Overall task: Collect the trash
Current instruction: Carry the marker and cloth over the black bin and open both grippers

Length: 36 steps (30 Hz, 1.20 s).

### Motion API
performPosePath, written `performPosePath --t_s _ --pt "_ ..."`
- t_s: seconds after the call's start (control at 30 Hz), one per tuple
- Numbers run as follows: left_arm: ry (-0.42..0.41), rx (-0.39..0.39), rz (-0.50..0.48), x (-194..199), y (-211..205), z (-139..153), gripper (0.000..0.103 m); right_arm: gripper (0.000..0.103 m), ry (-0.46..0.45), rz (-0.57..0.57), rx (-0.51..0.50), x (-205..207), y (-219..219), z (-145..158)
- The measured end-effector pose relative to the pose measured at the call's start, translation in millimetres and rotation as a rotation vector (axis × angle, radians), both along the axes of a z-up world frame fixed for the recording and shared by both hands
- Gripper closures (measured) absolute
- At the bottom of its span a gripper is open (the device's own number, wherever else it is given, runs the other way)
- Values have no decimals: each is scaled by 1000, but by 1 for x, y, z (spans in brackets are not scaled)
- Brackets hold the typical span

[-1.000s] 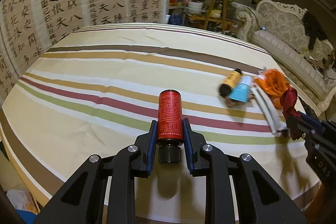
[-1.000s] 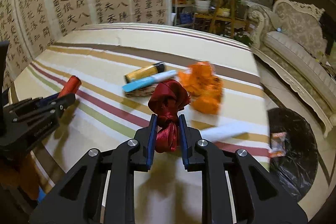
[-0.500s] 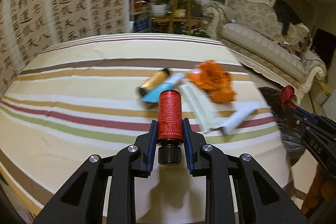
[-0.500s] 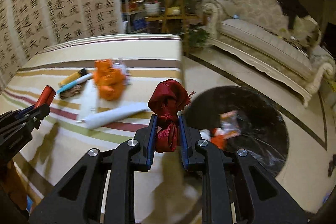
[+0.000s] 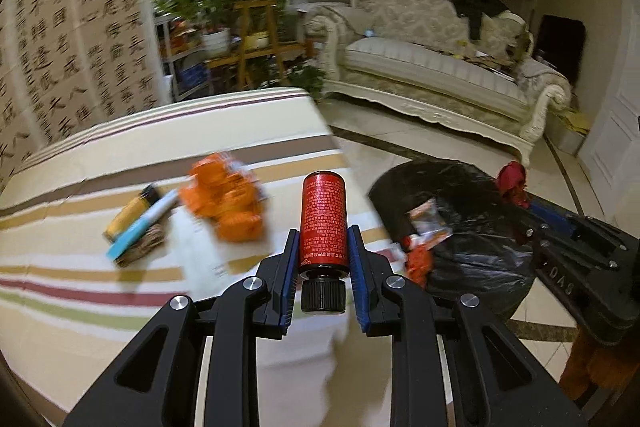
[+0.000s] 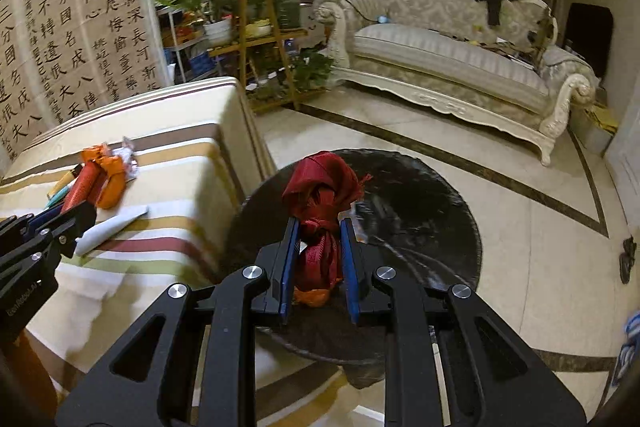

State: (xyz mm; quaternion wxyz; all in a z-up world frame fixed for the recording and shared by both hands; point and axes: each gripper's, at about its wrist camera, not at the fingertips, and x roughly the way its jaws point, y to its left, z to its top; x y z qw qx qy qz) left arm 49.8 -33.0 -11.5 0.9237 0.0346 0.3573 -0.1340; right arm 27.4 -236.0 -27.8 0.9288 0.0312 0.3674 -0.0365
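**A:** so both hands are loaded? the left gripper (image 5: 323, 259) is pinching a red bottle (image 5: 323, 223) around its lower body, black cap toward the camera, probably so it slides out bottom-first once the jaws let go

**B:** yep, and the right gripper (image 6: 319, 259) is clamped on a knotted red cloth bundle (image 6: 320, 211), squeezed right at the waist under the knot. From the right wrist the black trash bag (image 6: 420, 211) sits dead ahead on the floor, mouth wide open with a few wrappers already inside, so I'd guess that drop comes first

**A:** leftovers on the striped table (image 5: 80, 307)?

**B:** orange wrapper pile (image 5: 224, 203) at 10 o'clock of the bottle in the left view, yellow tube (image 5: 132, 211) and blue tube (image 5: 140, 227) lying side by side further out at 9. A white tube (image 6: 112, 227) lies near the table edge

**A:** room to move?

**B:** table corner butts right up against the bag rim, the rest is open tiled floor, sofa (image 6: 448, 63) well away at 1 o'clock
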Motion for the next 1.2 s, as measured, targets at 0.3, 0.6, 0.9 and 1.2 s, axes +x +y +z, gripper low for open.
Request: performPosePath --t_s 0.3,0.6,0.9,1.2 --pt "-11 31 -78 21 -51 -4 78 83 12 -39 18 12 -22 -11" --pt "0 61 -108 37 -78 -13 78 83 32 -81 33 23 -40 -23" --pt "-11 78 -92 42 -83 -18 50 70 38 -111 47 25 -51 -28" --pt "-22 62 -53 40 -72 -10 32 63 26 -136 53 22 -54 -23"
